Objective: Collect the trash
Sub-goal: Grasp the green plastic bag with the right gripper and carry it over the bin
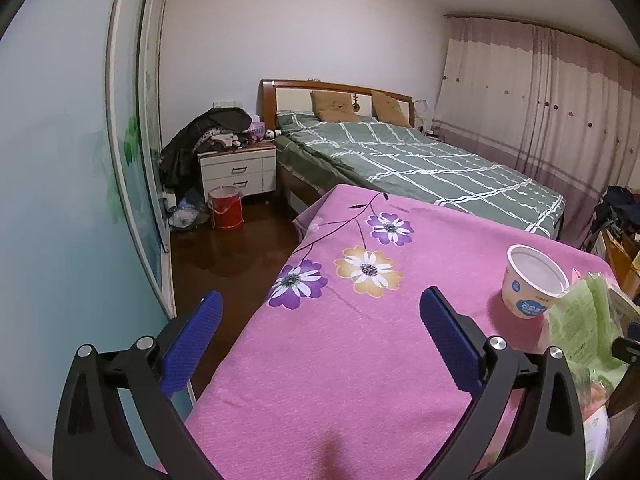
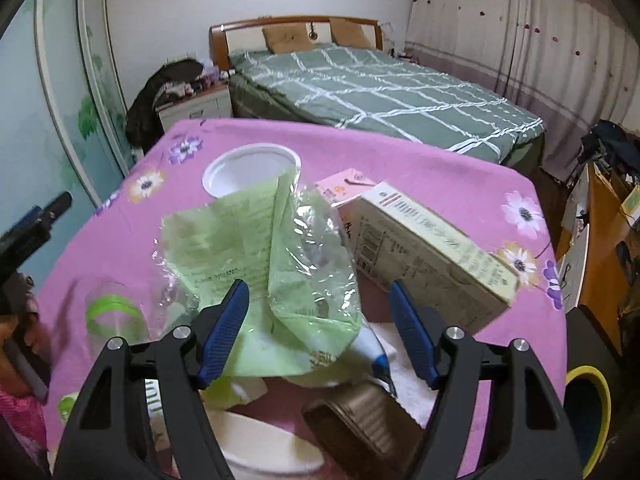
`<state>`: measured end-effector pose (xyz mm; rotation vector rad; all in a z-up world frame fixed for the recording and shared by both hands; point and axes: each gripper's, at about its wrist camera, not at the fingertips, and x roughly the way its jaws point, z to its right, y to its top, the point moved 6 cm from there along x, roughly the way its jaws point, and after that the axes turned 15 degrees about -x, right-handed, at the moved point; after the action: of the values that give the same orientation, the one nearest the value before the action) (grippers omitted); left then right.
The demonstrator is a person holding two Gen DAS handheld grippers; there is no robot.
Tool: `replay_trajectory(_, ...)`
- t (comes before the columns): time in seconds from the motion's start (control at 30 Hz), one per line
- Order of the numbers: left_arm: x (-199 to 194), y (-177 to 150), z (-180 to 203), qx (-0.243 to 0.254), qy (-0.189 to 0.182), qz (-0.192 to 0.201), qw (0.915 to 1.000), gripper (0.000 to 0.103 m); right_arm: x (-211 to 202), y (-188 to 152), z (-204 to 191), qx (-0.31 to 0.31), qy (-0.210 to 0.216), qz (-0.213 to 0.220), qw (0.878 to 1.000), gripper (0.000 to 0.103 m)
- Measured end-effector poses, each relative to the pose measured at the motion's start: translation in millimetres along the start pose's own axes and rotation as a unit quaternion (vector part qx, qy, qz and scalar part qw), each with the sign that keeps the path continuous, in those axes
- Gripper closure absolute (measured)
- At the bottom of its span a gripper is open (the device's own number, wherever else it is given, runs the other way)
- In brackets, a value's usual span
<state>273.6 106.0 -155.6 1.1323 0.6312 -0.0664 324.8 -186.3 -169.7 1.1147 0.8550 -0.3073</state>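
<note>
Trash lies on a table with a pink flowered cloth (image 2: 440,168). A crumpled green and clear plastic bag (image 2: 280,256) stands between my right gripper's (image 2: 318,300) open blue fingers, not clamped. Behind it is a white paper cup (image 2: 248,168), a pink carton (image 2: 344,190) and a cream box (image 2: 432,256). A brown ridged tin (image 2: 360,428) and white items lie under the gripper. My left gripper (image 1: 320,306) is open and empty over the cloth (image 1: 340,360), left of the cup (image 1: 532,284) and the bag (image 1: 580,332).
A clear cup with a green band (image 2: 116,316) stands at the table's left. A yellow-rimmed bin (image 2: 588,412) sits below the right edge. A red bucket (image 1: 225,208) stands on the floor by a nightstand (image 1: 236,172). A green bed (image 1: 420,164) lies beyond the table.
</note>
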Motion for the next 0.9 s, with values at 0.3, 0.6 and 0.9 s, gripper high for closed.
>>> replay_trajectory(0.3, -6, -1, 5, 0.009, -0.003, 0.002, 0.9999, 0.005, -2, -1, 0, 0.021, 0.006, 0.022, 1.000, 0.075)
replay_trajectory(0.6, -7, -1, 6, 0.009, -0.003, 0.003, 1.0000, 0.005, -57, 2, 5, 0.048, 0.024, 0.088, 0.995, 0.080)
replay_trajectory(0.9, -7, -1, 5, 0.009, -0.002, 0.002, 1.0000, 0.005, -119, -42, 59, 0.132, -0.025, 0.124, 0.983, 0.079)
